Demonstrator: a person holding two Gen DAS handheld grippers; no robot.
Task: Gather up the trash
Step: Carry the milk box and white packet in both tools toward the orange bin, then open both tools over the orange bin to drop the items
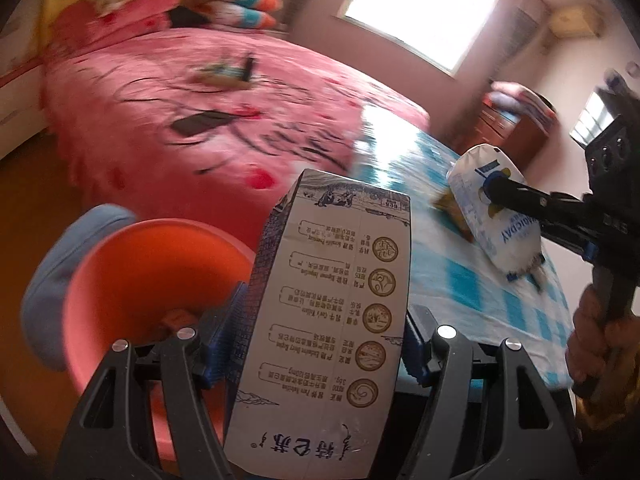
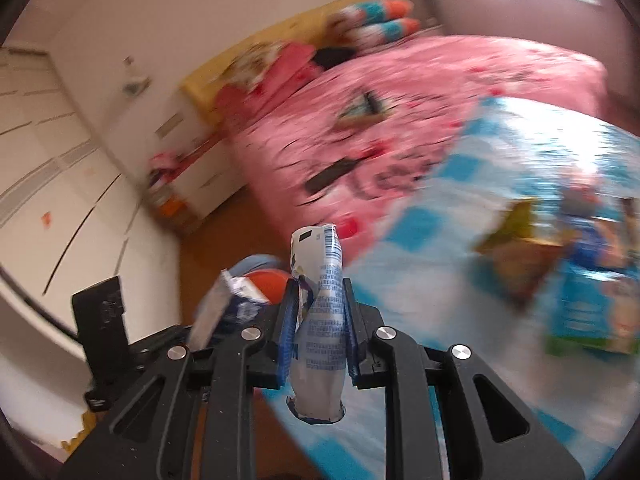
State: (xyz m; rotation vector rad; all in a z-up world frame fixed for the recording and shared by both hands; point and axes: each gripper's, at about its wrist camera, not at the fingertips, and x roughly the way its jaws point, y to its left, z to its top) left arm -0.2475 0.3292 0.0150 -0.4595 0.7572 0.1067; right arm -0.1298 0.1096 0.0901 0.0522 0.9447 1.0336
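My left gripper [image 1: 322,332] is shut on a tall white milk carton [image 1: 332,264] with printed text, its blue pads pressing both sides. Just left of and below the carton is an orange bin [image 1: 132,280] with a blue edge. At the right of the left wrist view, my right gripper [image 1: 496,190] carries a white pouch [image 1: 472,204] with blue print over the checked cloth. In the right wrist view the right gripper [image 2: 320,292] is shut on that pouch [image 2: 320,320]. The carton [image 2: 212,312] and the bin [image 2: 268,284] lie just ahead to its left.
A blue-and-white checked cloth [image 2: 420,224] holds a yellow-brown wrapper [image 2: 520,248] and a blue box [image 2: 592,308]. The pink bedspread [image 1: 160,92] carries a dark flat object [image 1: 196,124] and another wrapper [image 1: 224,74]. White cabinets [image 2: 60,200] stand to the left, with brown floor between.
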